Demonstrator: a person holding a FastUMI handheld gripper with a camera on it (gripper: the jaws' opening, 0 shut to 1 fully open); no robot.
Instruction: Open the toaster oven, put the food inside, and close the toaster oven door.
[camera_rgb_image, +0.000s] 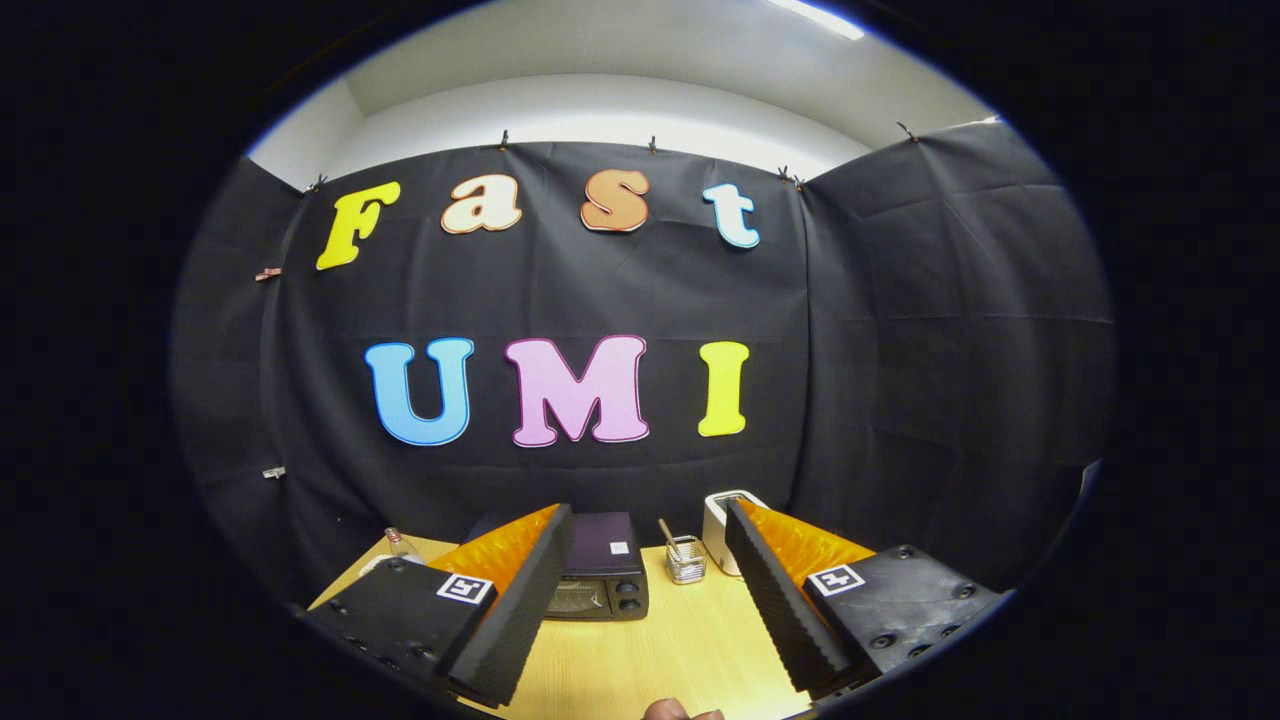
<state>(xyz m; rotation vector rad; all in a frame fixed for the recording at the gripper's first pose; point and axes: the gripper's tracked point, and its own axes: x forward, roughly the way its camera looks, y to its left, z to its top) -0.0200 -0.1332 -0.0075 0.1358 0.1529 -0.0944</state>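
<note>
Gripper (640, 610): fingers spread wide, holding nothing, raised above the wooden table (660, 650). Bare tabletop lies between the fingers, open up to the appliances. Part of a hand (680, 711) shows at the table's near edge. Toaster oven (600, 575): far side, beyond the left finger, door closed. Wire cup (686, 560) just right of it; white appliance (722, 525) farther right. Glass bottle (400, 545) at far left.

gripper view – rides the tool (645, 600); faces the far wall over the table (690, 640) – oven (598, 575) well ahead
</note>
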